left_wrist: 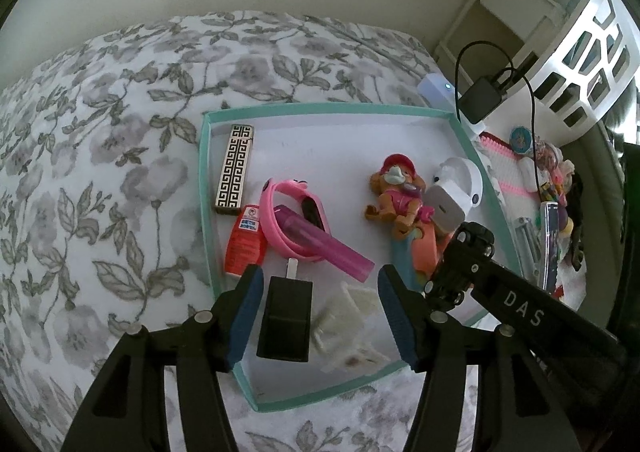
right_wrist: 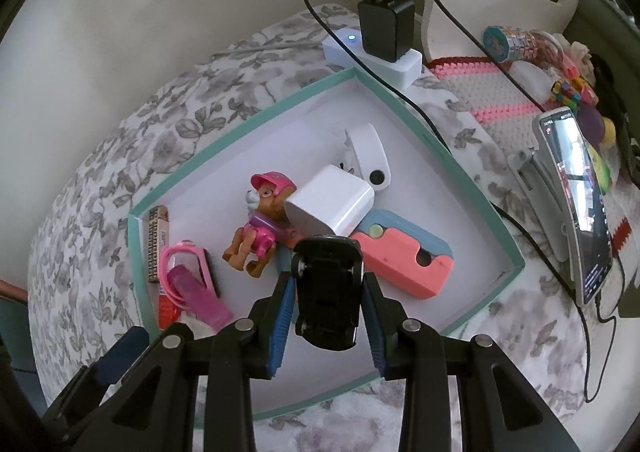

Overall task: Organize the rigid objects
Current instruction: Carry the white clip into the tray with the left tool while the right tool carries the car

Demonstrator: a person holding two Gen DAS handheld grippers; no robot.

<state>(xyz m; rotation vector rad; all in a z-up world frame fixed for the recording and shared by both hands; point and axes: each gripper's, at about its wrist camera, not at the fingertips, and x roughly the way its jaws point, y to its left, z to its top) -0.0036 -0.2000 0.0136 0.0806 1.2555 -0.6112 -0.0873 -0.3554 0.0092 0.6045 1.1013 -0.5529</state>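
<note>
Tray (left_wrist: 208, 188) on the bedspread (left_wrist: 100, 156), lighter (left_wrist: 234, 168) in its far-left corner, watch (left_wrist: 294, 212) beside it, toy dog (left_wrist: 396, 192) mid-tray, white charger (right_wrist: 332, 204) against the dog, power strip (right_wrist: 372, 58) beyond the tray's far corner

Both tongs are the same build: matte black plastic arms that fork into angular struts with triangular cut-outs, each strut pinned by a round silver screw head. On the left tongs (left_wrist: 320, 316), four such screws sit in a row across the frame, and each finger carries a blue ribbed pad (left_wrist: 394, 312) on its inner face. The right tongs (right_wrist: 328, 312) match, with lighter blue ribbed pads (right_wrist: 280, 324). Seen from the left wrist, the right tongs' long black body bears the white letters "DAS".
</note>
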